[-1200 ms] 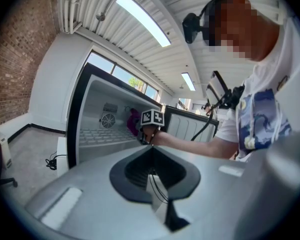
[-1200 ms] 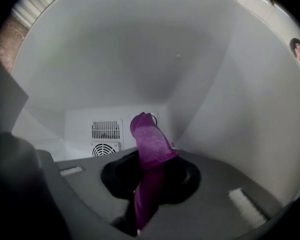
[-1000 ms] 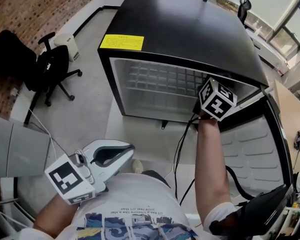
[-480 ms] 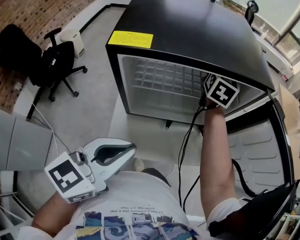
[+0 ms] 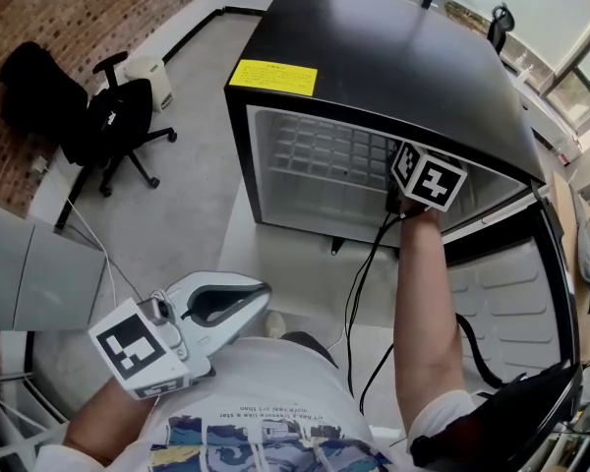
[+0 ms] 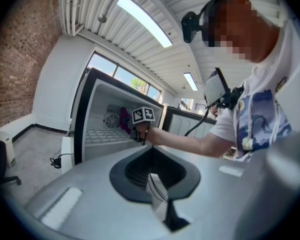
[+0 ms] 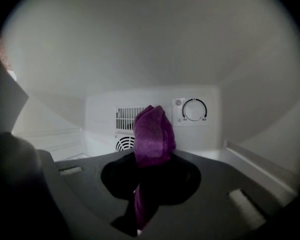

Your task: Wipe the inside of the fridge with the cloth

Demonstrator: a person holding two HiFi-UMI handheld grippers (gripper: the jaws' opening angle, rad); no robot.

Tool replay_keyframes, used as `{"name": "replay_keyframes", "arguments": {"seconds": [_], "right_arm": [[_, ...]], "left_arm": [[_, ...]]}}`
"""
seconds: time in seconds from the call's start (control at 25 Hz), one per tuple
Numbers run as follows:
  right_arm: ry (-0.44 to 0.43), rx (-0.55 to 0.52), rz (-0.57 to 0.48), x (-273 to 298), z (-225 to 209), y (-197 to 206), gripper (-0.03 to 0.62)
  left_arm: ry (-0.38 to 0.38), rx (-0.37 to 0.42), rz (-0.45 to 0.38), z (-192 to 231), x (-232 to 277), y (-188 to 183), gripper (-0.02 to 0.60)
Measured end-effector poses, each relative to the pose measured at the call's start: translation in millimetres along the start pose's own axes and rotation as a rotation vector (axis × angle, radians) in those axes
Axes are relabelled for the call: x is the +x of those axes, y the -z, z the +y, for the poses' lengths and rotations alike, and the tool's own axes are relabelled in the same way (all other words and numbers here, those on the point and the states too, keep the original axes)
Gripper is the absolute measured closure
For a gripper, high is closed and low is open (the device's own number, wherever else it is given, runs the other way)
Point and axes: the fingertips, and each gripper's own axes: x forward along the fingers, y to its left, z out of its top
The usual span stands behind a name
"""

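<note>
The purple cloth [image 7: 152, 126] is clamped in the right gripper [image 7: 150, 155] inside the fridge [image 5: 374, 57]; the left gripper [image 6: 152, 150] is closed, empty.

Purple cloth [image 7: 152, 134], black fridge [image 5: 393, 57] with white inside, yellow label [image 5: 272, 77], red-brick wall [image 5: 79, 8]

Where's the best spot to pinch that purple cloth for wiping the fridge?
Around its bunched middle, coming from the door side, as the right gripper holds it: jaws shut on the folded cloth, with a thick wad poking forward toward the back wall. That wad makes a soft pad to press. A corner grip would probably flop.
</note>
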Motion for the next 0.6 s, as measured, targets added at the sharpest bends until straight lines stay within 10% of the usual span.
{"name": "replay_keyframes", "arguments": {"seconds": [0.6], "right_arm": [[-0.164,-0.07,-0.015,9,73,-12,0.54]], "left_arm": [[-0.038,-0.02,-0.004,3,-24,5,0.577]]}}
